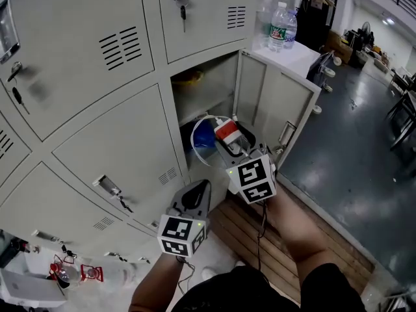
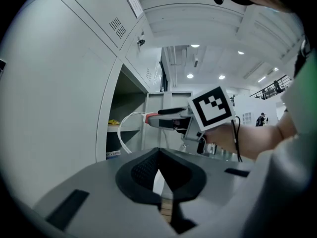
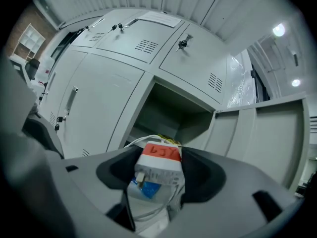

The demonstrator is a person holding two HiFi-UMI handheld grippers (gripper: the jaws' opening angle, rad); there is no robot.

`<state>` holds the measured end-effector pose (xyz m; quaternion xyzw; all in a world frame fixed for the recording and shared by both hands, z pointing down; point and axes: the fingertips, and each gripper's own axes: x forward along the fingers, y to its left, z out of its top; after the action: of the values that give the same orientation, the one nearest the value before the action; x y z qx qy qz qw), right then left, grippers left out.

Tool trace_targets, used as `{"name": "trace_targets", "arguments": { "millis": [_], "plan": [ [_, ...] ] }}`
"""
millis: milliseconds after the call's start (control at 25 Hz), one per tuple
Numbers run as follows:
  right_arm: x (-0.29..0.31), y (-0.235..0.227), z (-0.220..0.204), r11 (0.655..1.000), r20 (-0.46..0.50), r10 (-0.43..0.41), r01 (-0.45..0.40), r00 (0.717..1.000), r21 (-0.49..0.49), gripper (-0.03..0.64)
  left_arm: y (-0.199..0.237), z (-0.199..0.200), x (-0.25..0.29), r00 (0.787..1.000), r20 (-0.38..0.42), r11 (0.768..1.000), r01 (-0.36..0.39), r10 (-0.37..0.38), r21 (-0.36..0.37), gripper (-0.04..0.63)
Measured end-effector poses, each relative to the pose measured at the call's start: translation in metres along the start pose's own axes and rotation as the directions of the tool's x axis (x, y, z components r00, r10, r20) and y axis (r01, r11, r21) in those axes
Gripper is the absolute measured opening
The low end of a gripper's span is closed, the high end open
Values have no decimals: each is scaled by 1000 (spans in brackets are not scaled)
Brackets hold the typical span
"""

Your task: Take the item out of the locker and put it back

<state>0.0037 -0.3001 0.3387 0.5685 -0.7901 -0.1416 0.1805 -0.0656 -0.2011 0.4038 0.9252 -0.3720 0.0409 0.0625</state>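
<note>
Your right gripper (image 1: 229,143) is clenched on the charger (image 3: 157,165), a white block with a red label on its top end. The pads press on its two sides, and you hold it in the air just at the mouth of the open locker (image 1: 207,93), in front of the lower part. I cannot tell if it has passed the edge of the compartment. A white cable (image 2: 120,129) makes a loop from the charger toward the inside. Behind the loop there is something blue (image 1: 203,140), and on the shelf above lies a small yellow thing (image 1: 188,78). The locker door (image 1: 281,106) stands wide open to the right. Your left gripper (image 1: 194,197) is lower and nearer to your body, with its jaws together and nothing between them. The wall of lockers is pale grey metal with vent slots, and a key (image 1: 183,6) hangs in the lock of the door above. Under you there is a platform of wooden slats (image 1: 250,233). To the right of it the dark floor (image 1: 351,161) is smooth and shines. Two water bottles (image 1: 279,26) stand on a white top beside the lockers. Far behind, the room is a large bright hall with lamps in the ceiling.
</note>
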Motion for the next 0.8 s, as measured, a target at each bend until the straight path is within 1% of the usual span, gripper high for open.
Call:
{"name": "trace_targets", "arguments": {
  "millis": [160,400,520,800],
  "plan": [
    [-21,11,-7,999,9,35,-35,999,-6,272,-11,-3,1,1000,1,1000,-19,19,-9,5],
    [-53,14,-21,995,17,100,-100,995,10,272,-34,-6,5,997,9,996,-79,79,-40,5],
    [-72,13,-29,991,23,136,-136,990,13,272,-51,-8,5,994,10,992,-112,112,-51,5],
    [-117,14,-51,977,41,210,-211,977,20,272,-99,-20,-4,984,-8,983,-178,178,-49,4]
  ]
}}
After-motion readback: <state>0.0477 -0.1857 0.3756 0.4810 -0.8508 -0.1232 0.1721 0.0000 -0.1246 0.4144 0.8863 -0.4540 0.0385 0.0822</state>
